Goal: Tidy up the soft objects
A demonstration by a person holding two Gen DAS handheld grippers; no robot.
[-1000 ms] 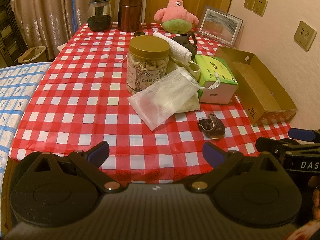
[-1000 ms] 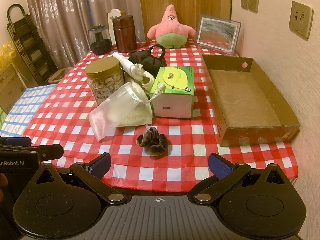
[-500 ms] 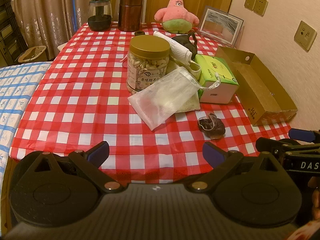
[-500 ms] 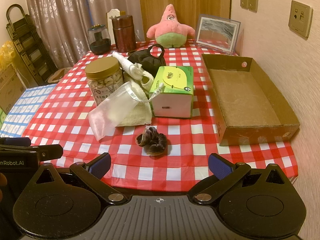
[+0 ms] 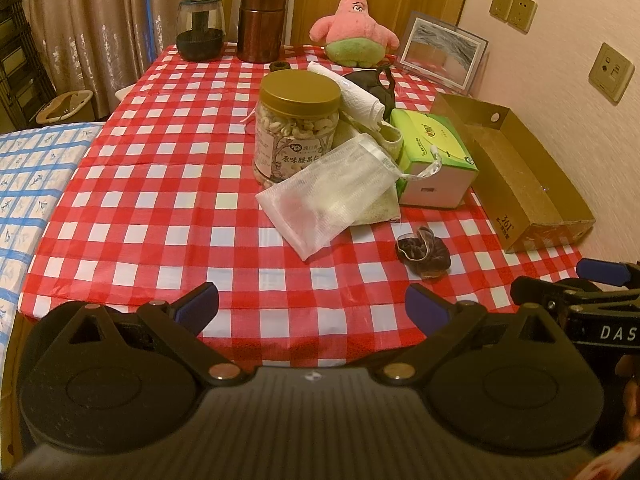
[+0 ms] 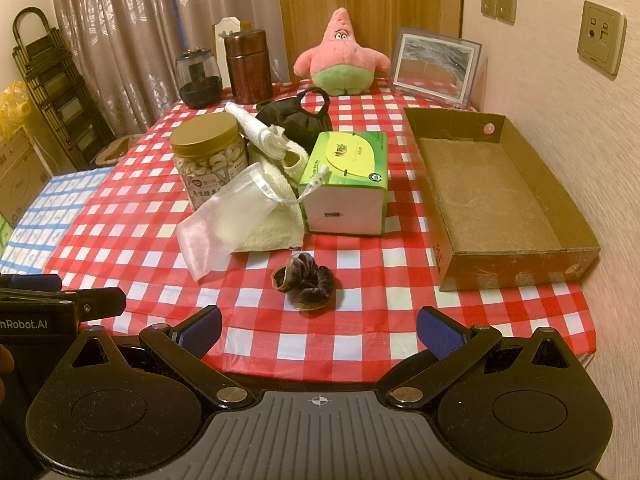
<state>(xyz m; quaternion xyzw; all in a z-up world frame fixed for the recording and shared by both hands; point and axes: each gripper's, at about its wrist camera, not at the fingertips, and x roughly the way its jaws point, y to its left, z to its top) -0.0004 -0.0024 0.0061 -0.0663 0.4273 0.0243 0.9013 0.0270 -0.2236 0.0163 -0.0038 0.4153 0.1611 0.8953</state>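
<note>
Since nothing is gripped yet, both the left tongs (image 5: 312, 306) and right tongs (image 6: 319, 330) gape wide and empty at the frame's bottom, the velvet scrunchie (image 6: 305, 282) lying just above, left of the empty cardboard box (image 6: 488, 196), presumably its destination.

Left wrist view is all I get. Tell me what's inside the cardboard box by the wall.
Observer: Nothing. The right wrist view shows the cardboard box floor bare from end to end.
Operator: Report the right hand-held gripper.
Observer: The right hand-held gripper is open and empty; the scrunchie lies on the table just ahead, centred between its fingers.
Operator: Describe the room's far left.
Observer: A yellow bag sits beside the dark folding rack.
</note>
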